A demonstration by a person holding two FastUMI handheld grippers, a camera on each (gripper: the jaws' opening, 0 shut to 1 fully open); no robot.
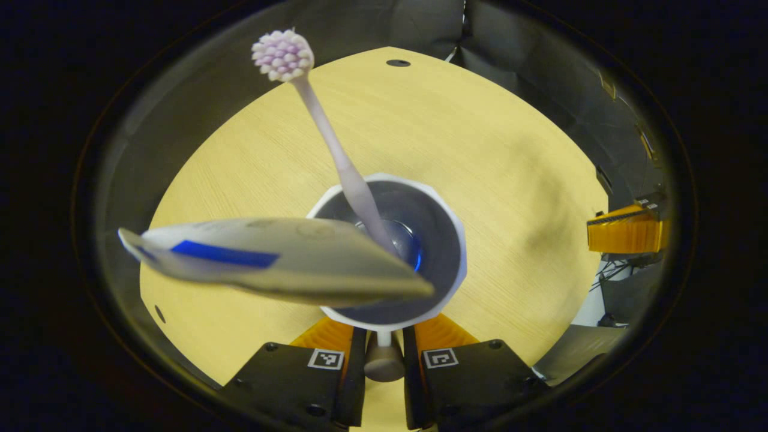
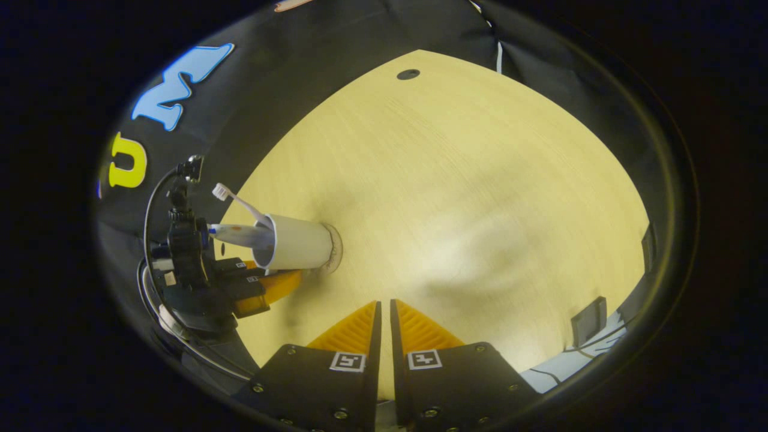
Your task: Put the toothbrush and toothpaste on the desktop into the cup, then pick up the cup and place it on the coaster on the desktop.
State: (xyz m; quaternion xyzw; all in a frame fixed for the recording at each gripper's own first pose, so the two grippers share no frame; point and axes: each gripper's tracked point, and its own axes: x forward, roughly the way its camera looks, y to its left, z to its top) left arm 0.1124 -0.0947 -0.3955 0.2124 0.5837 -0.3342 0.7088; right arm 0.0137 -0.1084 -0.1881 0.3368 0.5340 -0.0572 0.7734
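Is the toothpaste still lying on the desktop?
No, the toothpaste tube stands in the white cup beside the toothbrush.

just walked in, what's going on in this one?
The left tongs are closed on the rim of the white cup, which already holds the toothbrush and the toothpaste. In the right gripper view the cup's base meets a round coaster on the wooden desktop. The right tongs are shut and empty, away from the cup.
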